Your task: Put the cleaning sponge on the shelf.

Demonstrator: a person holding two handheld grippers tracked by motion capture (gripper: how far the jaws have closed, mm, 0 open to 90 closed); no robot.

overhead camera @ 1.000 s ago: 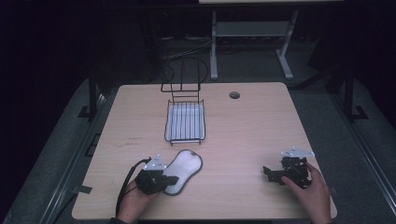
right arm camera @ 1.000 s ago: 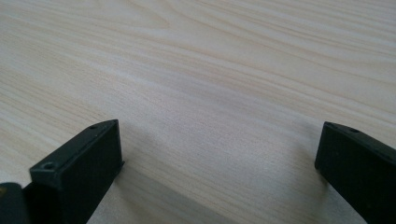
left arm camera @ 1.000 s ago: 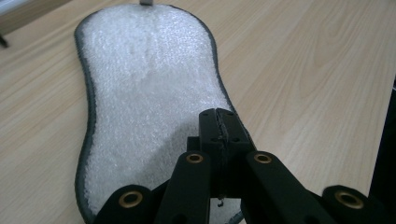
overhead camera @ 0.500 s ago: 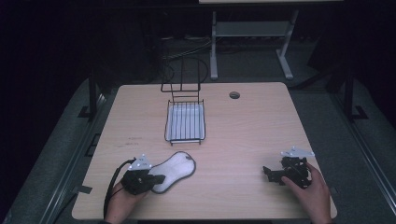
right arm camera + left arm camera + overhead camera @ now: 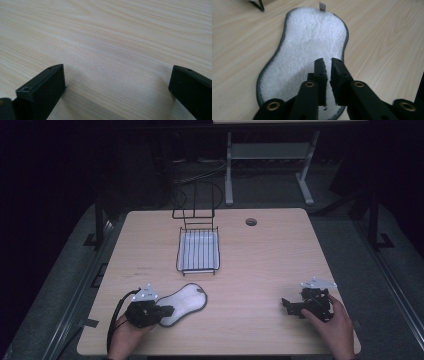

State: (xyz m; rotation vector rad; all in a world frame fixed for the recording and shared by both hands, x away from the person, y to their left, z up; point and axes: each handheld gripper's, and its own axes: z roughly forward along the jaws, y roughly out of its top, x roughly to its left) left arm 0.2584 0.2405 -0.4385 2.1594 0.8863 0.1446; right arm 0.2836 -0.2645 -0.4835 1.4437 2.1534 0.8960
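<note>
Jaws of two grippers, left gripper [image 5: 327, 65] and right gripper [image 5: 117, 80], flank one white cloth [image 5: 312, 45].

The left gripper [image 5: 328, 62] hangs over the white cloth pad [image 5: 307, 50] on the wooden table [image 5: 384, 37], its jaws having just parted to a narrow slit.

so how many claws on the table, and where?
2. Left claw at the near left, over the white cloth pad's near end; right claw at the near right, over bare table.
</note>
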